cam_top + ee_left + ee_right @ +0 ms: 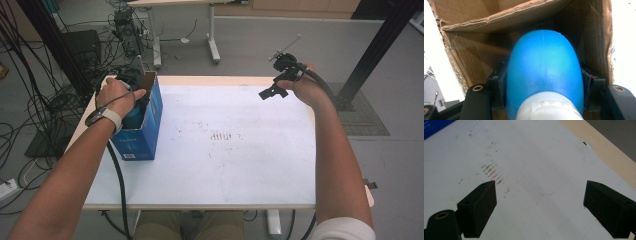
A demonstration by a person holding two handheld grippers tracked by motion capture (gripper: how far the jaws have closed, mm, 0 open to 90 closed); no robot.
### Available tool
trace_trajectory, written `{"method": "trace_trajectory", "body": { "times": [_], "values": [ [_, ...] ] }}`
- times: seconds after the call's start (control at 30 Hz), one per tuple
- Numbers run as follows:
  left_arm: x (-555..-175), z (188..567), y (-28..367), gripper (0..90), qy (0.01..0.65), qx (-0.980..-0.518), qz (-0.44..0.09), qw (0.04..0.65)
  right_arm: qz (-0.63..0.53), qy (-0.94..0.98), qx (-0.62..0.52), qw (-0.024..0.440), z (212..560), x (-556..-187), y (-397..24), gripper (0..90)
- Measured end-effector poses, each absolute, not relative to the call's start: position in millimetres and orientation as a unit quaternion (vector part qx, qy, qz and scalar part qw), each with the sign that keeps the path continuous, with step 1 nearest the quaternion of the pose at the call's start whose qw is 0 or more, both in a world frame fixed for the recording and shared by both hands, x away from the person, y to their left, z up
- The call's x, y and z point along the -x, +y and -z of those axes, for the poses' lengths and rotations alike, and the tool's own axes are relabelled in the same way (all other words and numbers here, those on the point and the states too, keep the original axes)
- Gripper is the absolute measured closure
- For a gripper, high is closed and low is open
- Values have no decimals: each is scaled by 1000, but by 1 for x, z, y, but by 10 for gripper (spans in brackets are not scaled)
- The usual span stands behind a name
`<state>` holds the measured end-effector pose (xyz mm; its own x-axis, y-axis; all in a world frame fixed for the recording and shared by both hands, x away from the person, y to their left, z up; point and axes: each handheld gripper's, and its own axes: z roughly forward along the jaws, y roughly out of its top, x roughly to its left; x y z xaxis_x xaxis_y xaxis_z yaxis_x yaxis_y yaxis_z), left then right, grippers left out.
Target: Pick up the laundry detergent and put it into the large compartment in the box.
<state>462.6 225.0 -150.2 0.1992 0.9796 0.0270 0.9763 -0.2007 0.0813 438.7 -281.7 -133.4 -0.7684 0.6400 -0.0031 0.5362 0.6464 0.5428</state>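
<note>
a blue rounded object [544, 72] with a white cap at its near end is pinched between the two black jaws of the left gripper [544, 96], whose pads are pressed against its flanks. the object is held inside the open top of a blue cardboard box [142, 127], with the brown inner walls and a torn flap seen around and beyond it in the left gripper view. whether the object touches the box floor cannot be told. in the high view a glimpse of its blue surface [132, 119] is seen just under the left hand [117, 97], which is bent down over the box mouth, the forearm angled up from the lower left and a watch worn at the wrist.

the box is stood near the left edge of the white table [240, 165], towards its far corner. faint brownish smears are seen on the tabletop around the middle.

the right gripper [272, 91] is held above the far right part of the table, well apart from the box, by the right hand [302, 85], the forearm stretched up along the right edge. its jaws are spread wide with nothing between them, and bare tabletop is seen through the gap in the right gripper view [540, 202].
</note>
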Motion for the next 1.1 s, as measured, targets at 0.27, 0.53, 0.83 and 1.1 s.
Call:
{"method": "trace_trajectory", "body": {
  "times": [0.27,0.53,0.83,1.1],
  "values": [
    [-461,151,224,373,632,-774,-39,23,-266,902,-326,98,133,-438,-281,112],
    [-461,150,224,372,631,-774,-39,21,-265,902,-327,99,133,-437,-282,112],
    [-461,150,223,372,631,-775,-39,20,-265,902,-327,98,133,-437,-282,111],
    [-461,151,222,372,630,-775,-41,19,-266,902,-326,99,133,-436,-282,112]
  ]
}}
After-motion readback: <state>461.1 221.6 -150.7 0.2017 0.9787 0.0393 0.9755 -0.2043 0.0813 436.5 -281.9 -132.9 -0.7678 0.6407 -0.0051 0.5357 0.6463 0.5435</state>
